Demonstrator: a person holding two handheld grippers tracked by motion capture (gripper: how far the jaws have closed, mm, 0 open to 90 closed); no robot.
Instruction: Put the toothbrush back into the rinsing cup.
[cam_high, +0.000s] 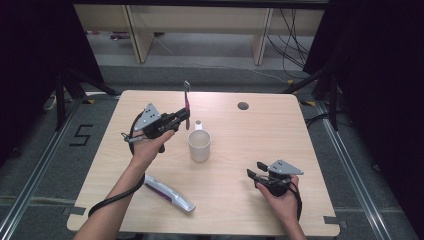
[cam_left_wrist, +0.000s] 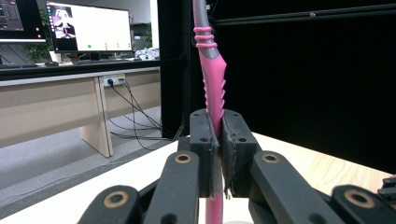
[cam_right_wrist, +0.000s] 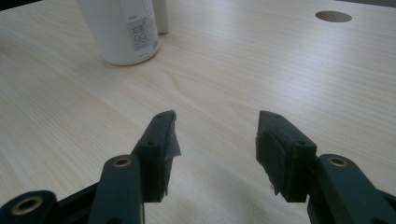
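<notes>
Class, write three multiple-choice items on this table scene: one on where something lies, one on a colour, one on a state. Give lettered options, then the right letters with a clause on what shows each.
1. Where does the toothpaste tube lie on the table?
A. near the front edge, by the left forearm
B. inside the mug
C. beside the round hole at the back

2. What colour is the toothbrush handle?
A. green
B. pink
C. yellow

3. How does the right gripper stand?
A. shut on the mug
B. shut on the tube
C. open, holding nothing

Answers:
1 A, the high view shows the tube near the front edge.
2 B, the left gripper is clamped on a pink handle.
3 C, its fingers stand apart over bare wood, with the white mug farther off.
</notes>
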